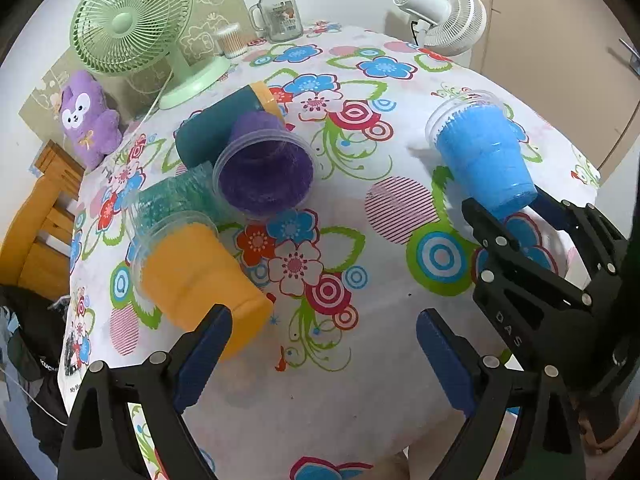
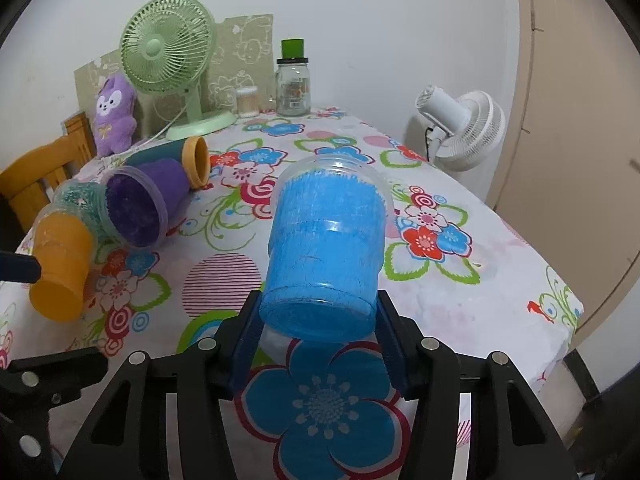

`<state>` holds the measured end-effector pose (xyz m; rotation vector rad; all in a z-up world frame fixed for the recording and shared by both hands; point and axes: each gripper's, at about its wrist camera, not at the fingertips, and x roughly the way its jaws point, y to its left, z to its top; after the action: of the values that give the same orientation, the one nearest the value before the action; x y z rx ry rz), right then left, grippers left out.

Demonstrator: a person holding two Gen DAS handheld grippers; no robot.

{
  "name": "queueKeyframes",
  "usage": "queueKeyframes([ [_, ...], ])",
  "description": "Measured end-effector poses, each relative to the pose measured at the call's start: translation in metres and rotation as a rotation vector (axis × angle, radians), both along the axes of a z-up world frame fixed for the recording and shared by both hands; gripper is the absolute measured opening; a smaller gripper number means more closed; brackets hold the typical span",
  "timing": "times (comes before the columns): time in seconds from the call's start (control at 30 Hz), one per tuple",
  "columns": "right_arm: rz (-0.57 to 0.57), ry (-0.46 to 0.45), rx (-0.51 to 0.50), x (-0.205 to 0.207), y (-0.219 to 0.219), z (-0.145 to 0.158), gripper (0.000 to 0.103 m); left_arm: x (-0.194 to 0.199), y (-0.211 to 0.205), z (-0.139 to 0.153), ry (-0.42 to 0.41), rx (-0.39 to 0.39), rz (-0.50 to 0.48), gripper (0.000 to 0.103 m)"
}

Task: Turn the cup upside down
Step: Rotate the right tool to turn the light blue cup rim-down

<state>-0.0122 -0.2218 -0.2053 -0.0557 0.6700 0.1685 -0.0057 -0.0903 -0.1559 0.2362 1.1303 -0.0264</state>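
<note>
My right gripper [image 2: 320,326] is shut on the base of a blue cup [image 2: 326,252] and holds it tilted above the table, its clear rim pointing away. The left wrist view shows the same blue cup [image 1: 482,154] held by the right gripper [image 1: 516,210]. My left gripper [image 1: 324,348] is open and empty above the tablecloth, its left finger close beside an orange cup [image 1: 200,280] lying on its side. A purple cup [image 1: 264,168], a green glittery cup [image 1: 176,196] and a teal cup with an orange rim [image 1: 224,124] also lie on their sides.
A floral tablecloth [image 1: 360,240] covers the table. At the back stand a green fan [image 1: 132,28], a glass jar with a green lid [image 1: 278,8], a small cotton-swab container [image 1: 231,42] and a purple plush toy [image 1: 88,116]. A white fan [image 1: 444,16] stands at the right, a wooden chair [image 1: 36,220] at the left.
</note>
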Motion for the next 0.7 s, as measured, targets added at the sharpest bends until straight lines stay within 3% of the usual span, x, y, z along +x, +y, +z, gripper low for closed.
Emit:
queueKeyframes([
  [0.4, 0.092, 0.036, -0.033, 0.012, -0.005, 0.049, 0.056, 0.011, 0.007, 0.021, 0.021, -0.101, 0.079, 0.095],
  [0.7, 0.242, 0.162, -0.086, 0.046, -0.002, 0.078, 0.056, 0.022, 0.009, 0.042, 0.047, -0.143, 0.197, 0.095],
])
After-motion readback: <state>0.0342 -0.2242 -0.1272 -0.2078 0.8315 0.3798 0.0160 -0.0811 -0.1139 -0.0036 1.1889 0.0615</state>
